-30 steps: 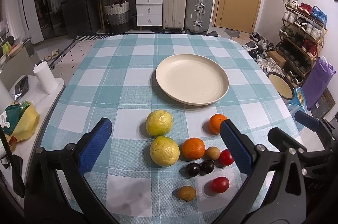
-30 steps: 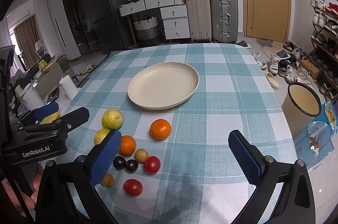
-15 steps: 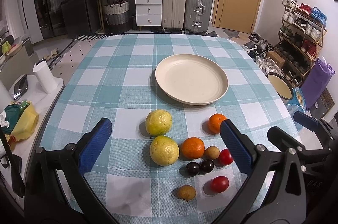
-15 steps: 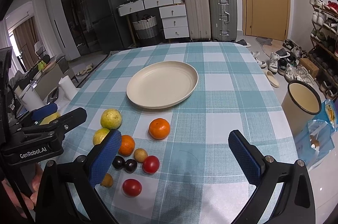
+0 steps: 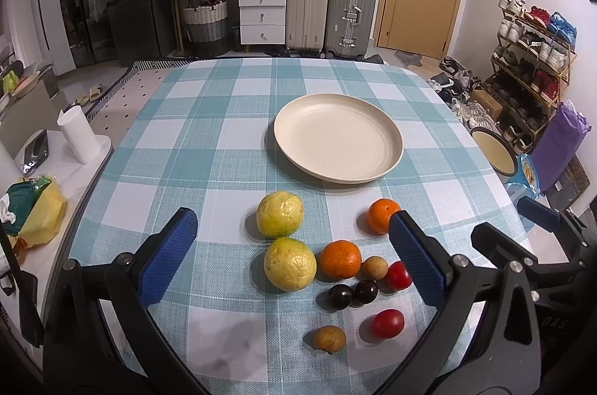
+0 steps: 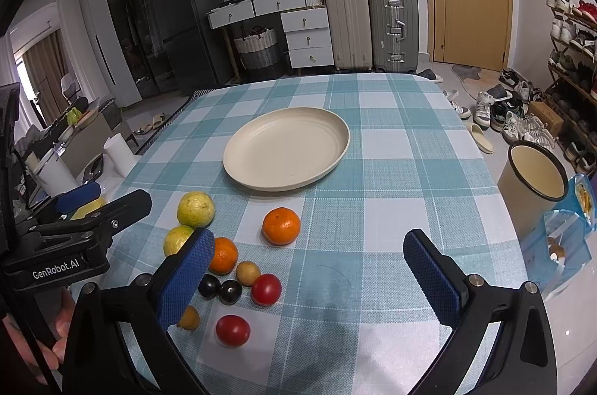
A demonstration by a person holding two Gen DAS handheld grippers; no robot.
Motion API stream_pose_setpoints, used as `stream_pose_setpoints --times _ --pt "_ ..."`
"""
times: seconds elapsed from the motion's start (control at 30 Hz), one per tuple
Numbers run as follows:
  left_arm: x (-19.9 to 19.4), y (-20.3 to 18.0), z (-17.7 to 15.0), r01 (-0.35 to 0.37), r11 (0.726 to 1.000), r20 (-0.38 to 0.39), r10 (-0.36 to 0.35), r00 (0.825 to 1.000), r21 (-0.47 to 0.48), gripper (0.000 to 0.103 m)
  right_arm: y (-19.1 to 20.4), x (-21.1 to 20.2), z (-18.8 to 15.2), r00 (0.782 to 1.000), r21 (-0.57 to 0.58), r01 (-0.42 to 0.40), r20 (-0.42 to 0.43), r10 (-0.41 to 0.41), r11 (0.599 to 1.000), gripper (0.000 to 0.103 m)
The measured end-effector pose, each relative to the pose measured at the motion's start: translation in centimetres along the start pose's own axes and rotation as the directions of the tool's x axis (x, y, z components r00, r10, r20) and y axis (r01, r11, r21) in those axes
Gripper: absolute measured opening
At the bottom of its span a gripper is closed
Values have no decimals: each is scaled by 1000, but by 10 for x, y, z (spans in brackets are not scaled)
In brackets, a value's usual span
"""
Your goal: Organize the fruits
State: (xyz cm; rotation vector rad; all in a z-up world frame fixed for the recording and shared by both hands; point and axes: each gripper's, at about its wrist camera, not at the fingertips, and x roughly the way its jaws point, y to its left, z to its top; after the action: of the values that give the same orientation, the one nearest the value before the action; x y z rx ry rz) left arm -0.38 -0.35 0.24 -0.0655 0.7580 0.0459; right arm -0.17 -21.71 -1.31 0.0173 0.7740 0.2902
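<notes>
The fruit lies in a loose cluster in the lower middle of both frames, on the checked worktop [image 5: 224, 134], with the empty cream plate [image 5: 391, 137] above it toward the frame centre.

Both grippers stand wide and hold nothing: the left gripper [image 5: 294, 257] frames the cluster, while the right gripper [image 6: 309, 273] frames mostly bare cloth, with the fruit at its left finger.

The two yellow-green guavas [image 5: 290, 263] look the heaviest and firmest; they probably want a grip across the widest part. The oranges [image 5: 340, 259] should be firm with a slightly yielding, grippy peel, and easy to take at the equator. The red tomatoes [image 5: 388, 323] are likely smooth, soft and easily bruised, so a light squeeze seems wise. The two dark plums [image 5: 352, 294] touch each other and are small and glossy, so they may roll or squirt out. The two small tan fruits [image 5: 329, 339] are light. All of them are round and could roll if nudged.

The left view shows the whole cluster unobstructed, both guavas in full. In the right view its own left finger covers part of the nearer guava, one orange and one tan fruit; however, that view alone shows the person's hand [image 6: 56, 331] at lower left and the lone orange [image 6: 281, 225] standing clear of the rest.
</notes>
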Motion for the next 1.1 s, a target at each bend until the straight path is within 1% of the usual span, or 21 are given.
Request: stream_pose_setpoints --times 0.3,0.57,0.77,0.87,1.1 --pt "2 2 -5 7 1000 -10 -7 1000 -10 102 0 1 -1 1000 2 2 -4 -2 1000 103" --pt "17 8 -7 25 999 -53 -26 998 -25 102 -2 5 -3 1000 4 2 -10 -2 1000 103" --pt "37 14 -5 48 998 -112 -52 992 -39 102 -5 16 -5 1000 12 2 -26 -1 1000 103" --pt "52 14 -5 45 999 -154 -48 987 -25 102 -6 23 -5 999 9 5 -37 -5 1000 103" --pt "83 25 -2 73 996 -224 -84 971 -58 102 -11 45 -2 997 18 3 -73 -2 1000 103"
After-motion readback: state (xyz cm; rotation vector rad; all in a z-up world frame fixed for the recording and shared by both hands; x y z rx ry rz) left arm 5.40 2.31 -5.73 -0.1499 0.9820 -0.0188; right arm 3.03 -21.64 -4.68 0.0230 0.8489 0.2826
